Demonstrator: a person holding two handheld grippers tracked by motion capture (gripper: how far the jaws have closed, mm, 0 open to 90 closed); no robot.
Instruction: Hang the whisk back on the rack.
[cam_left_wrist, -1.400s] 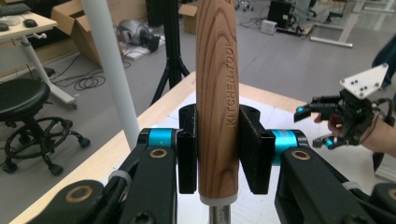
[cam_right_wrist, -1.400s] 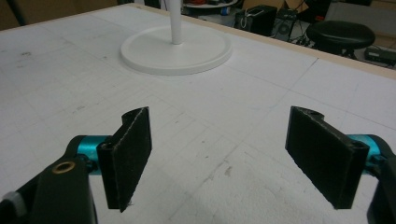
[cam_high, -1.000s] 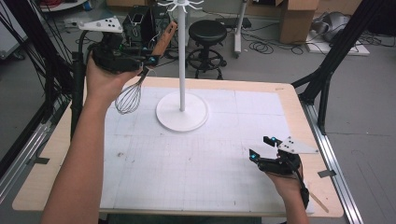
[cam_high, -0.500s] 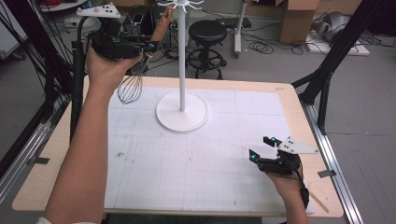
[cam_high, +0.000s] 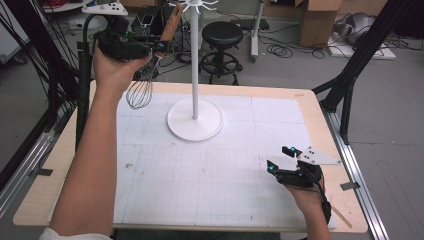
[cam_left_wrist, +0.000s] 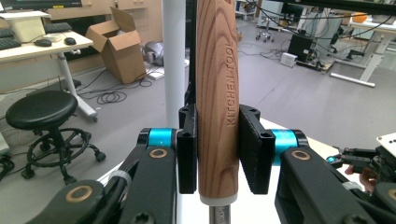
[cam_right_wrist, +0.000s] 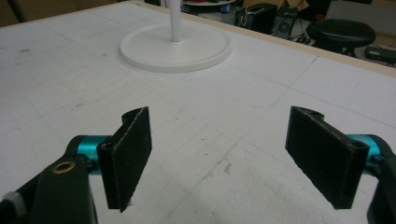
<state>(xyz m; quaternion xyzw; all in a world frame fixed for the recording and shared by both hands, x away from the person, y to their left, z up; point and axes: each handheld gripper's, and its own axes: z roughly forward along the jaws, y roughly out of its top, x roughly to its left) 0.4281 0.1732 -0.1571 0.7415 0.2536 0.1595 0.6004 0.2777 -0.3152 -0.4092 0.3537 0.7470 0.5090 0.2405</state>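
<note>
A whisk with a wooden handle (cam_left_wrist: 217, 93) marked KITCHEN TOOL is clamped between the pads of my left gripper (cam_left_wrist: 218, 154). In the high view, the left gripper (cam_high: 159, 47) is raised at the back left, with the wire head (cam_high: 139, 93) hanging down and the handle (cam_high: 172, 22) slanting up toward the hooks. The white stand's pole (cam_high: 194, 60) rises from a round base (cam_high: 195, 131) just to the right of the whisk. My right gripper (cam_high: 279, 159) rests low at the front right, open and with nothing in it (cam_right_wrist: 219, 154).
A white gridded mat (cam_high: 215, 175) covers the wooden table (cam_high: 320, 115). Behind the table stand a black stool (cam_high: 222, 35), cardboard boxes (cam_high: 320, 22) and floor cables. Black frame legs (cam_high: 350, 85) rise at the right.
My left hand has lifted the whisk a little higher and farther back, bringing its handle closer to the top of the stand. The right gripper has stayed put.
</note>
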